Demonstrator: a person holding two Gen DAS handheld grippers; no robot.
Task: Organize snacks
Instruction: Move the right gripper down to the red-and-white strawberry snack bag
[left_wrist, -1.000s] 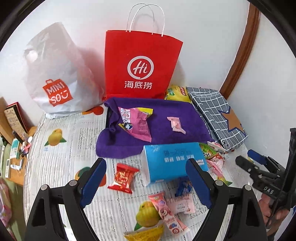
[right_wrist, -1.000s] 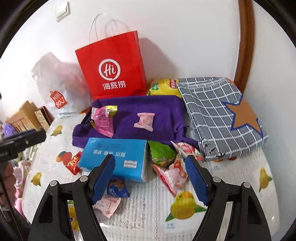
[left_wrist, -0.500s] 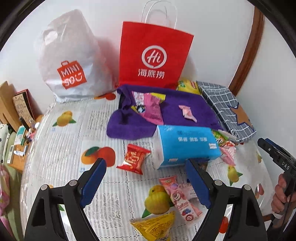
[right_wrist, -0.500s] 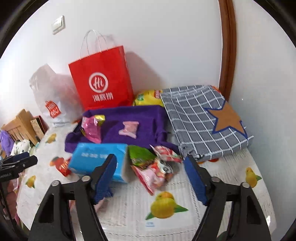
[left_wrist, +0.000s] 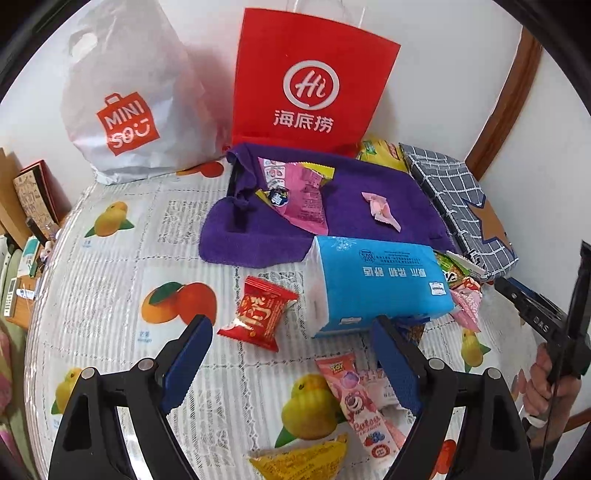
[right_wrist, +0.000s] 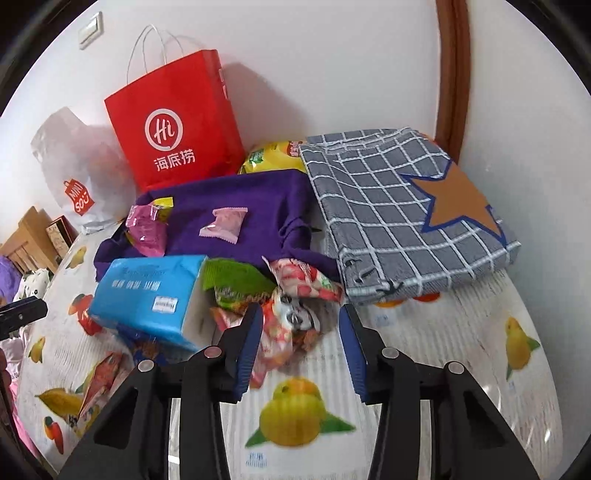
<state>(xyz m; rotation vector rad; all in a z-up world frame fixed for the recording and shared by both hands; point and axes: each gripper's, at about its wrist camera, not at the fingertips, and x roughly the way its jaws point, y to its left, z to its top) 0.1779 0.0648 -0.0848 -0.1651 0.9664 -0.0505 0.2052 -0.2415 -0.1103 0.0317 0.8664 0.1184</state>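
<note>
Table (left_wrist: 110, 258) in fruit-print cloth carries the lot; its round edge falls away at left, and the open cloth on that left half is the free room. Back wall: white MINISO bag (left_wrist: 129, 96) and red paper bag (left_wrist: 310, 81) with a "Hi" logo and Chinese lettering. In front of them a purple cloth (left_wrist: 354, 206) holds a pink packet (left_wrist: 303, 195) and a small pink candy (left_wrist: 380, 208); the grey checked star-patch fabric (right_wrist: 399, 206) closes off the right side. Blue tissue pack (left_wrist: 376, 284) (Chinese print, upside down in the left view) sits mid-table. Right gripper (right_wrist: 301, 341) is narrowing, jaws closing around the pile of red-and-white snack wrappers (right_wrist: 295, 317); the pile lies between the fingers, pads not clearly pressing yet, tissue pack just left of it. Left gripper (left_wrist: 291, 358) stands wide over bare cloth, nothing held; red snack packet (left_wrist: 258, 314) lies just ahead between the fingertips' lines. Toy Story strawberry stick (left_wrist: 358, 402) beside its right finger, yellow triangular packet (left_wrist: 303, 458) at the near edge.
</note>
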